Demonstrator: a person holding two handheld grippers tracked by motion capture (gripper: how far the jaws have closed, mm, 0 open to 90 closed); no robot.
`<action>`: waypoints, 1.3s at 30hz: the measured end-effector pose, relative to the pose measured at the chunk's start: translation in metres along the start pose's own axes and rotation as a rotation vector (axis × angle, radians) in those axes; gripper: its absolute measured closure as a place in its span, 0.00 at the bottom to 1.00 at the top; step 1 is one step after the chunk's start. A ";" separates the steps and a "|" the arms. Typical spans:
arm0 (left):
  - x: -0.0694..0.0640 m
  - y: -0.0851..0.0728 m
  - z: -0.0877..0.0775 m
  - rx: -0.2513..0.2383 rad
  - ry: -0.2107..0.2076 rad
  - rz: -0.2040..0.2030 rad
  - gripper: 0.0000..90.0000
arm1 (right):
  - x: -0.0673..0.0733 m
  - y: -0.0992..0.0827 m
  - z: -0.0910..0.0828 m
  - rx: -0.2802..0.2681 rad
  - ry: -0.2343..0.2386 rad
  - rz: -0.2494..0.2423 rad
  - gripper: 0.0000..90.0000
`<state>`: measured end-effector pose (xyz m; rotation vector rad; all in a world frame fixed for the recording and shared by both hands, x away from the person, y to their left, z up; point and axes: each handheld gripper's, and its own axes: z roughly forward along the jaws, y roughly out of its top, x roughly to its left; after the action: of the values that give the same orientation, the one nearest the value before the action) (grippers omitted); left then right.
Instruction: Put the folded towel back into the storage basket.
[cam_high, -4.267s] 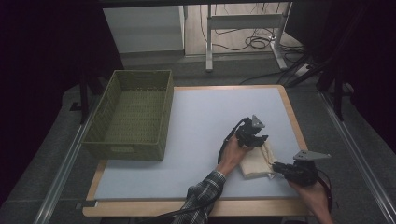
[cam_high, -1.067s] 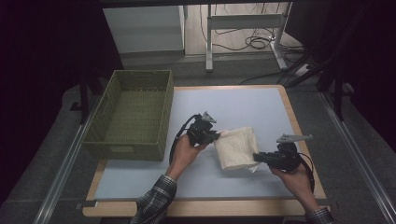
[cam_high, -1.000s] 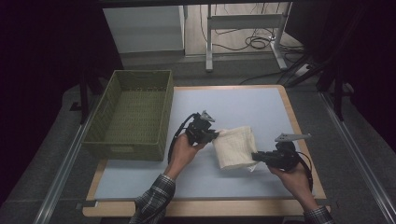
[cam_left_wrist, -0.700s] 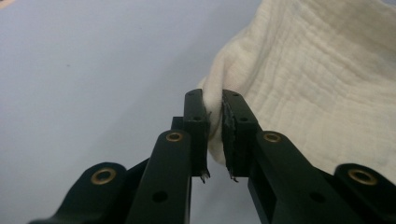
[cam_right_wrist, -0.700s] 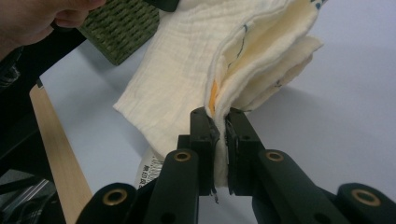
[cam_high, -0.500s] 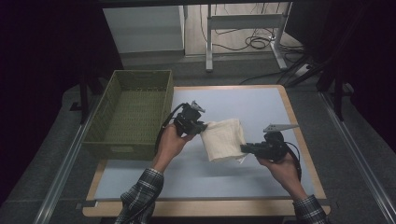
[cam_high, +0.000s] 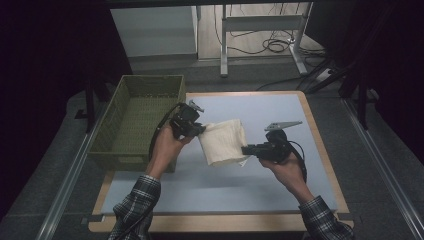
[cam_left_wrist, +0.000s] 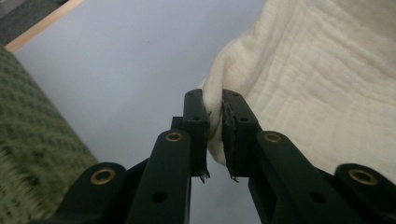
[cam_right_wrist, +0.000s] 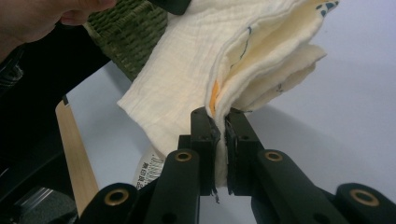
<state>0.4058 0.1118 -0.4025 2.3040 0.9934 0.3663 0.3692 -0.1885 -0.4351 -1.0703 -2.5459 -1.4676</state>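
A folded cream cloth (cam_high: 224, 141) hangs in the air between my two grippers, above the pale blue table top (cam_high: 260, 107). My left gripper (cam_high: 201, 131) is shut on the cloth's left edge, right beside the green basket (cam_high: 137, 120). In the left gripper view its jaws pinch a fold of the cloth (cam_left_wrist: 299, 84). My right gripper (cam_high: 245, 150) is shut on the cloth's lower right corner. The right gripper view has the layered cloth (cam_right_wrist: 196, 88) clamped between the jaws, with a white care label (cam_right_wrist: 148, 171) dangling below.
The woven green basket stands open along the table's left side, its near wall (cam_high: 132, 161) by my left forearm. A wooden rim (cam_high: 220, 222) borders the table. Behind it are a white cabinet (cam_high: 152, 30), metal legs and floor cables (cam_high: 272, 45).
Both grippers have carried the cloth left and upward, off the table, toward the basket. Each keeps its grip on the cloth.
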 end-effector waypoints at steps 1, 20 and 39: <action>0.003 -0.001 -0.003 -0.001 0.003 -0.005 0.90 | 0.002 0.003 0.002 0.000 0.003 -0.001 0.93; 0.047 -0.006 -0.041 -0.012 0.052 -0.063 0.91 | 0.020 0.057 0.030 0.001 0.045 -0.020 0.93; 0.094 -0.027 -0.072 -0.031 0.175 -0.170 0.91 | 0.047 0.099 0.077 -0.005 0.088 -0.030 0.92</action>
<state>0.4209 0.2249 -0.3616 2.1689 1.2509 0.5150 0.4128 -0.0708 -0.3871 -0.9500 -2.5110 -1.4931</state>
